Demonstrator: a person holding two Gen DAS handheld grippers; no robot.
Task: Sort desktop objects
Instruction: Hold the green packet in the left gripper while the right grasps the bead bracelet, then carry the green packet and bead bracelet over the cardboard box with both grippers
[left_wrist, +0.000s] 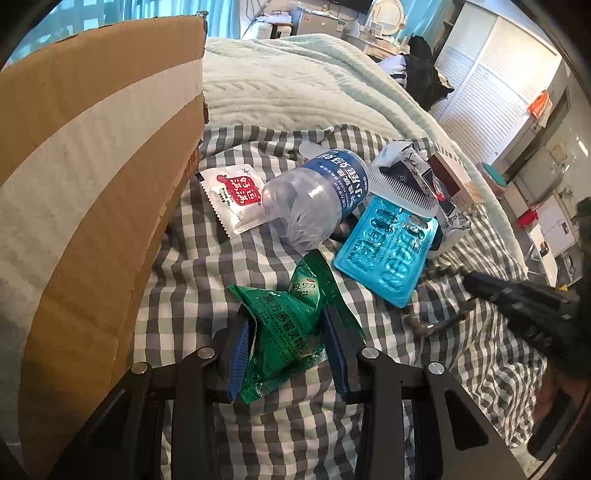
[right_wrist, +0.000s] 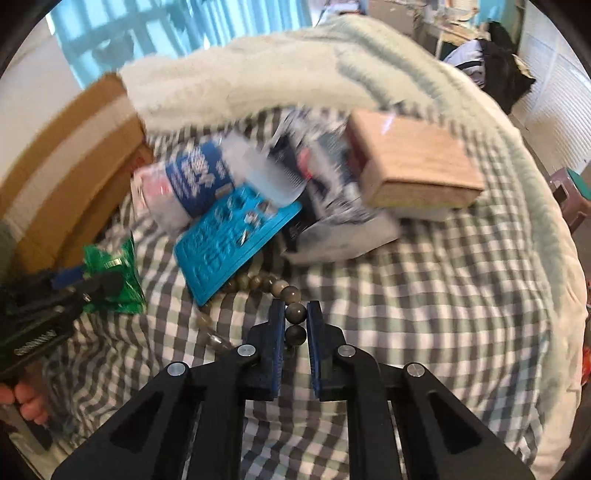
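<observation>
My left gripper (left_wrist: 286, 325) is shut on a crumpled green medicine sachet (left_wrist: 284, 328), just above the checked sheet; it also shows in the right wrist view (right_wrist: 110, 273). My right gripper (right_wrist: 295, 314) is shut on a string of grey-brown beads (right_wrist: 291, 295) that trails left under the blue blister pack (right_wrist: 236, 240). In the left wrist view lie a red-and-white sachet (left_wrist: 231, 194), a clear water bottle with a blue label (left_wrist: 314, 195), the blue blister pack (left_wrist: 388, 251), a black comb (left_wrist: 406, 184) and a wooden box (left_wrist: 454, 181).
A large cardboard box (left_wrist: 85, 184) with a white tape stripe stands at the left, close to my left gripper. A pale green blanket (left_wrist: 295, 85) is heaped behind the objects. A patterned pouch (right_wrist: 332, 206) lies under the wooden box (right_wrist: 413, 162).
</observation>
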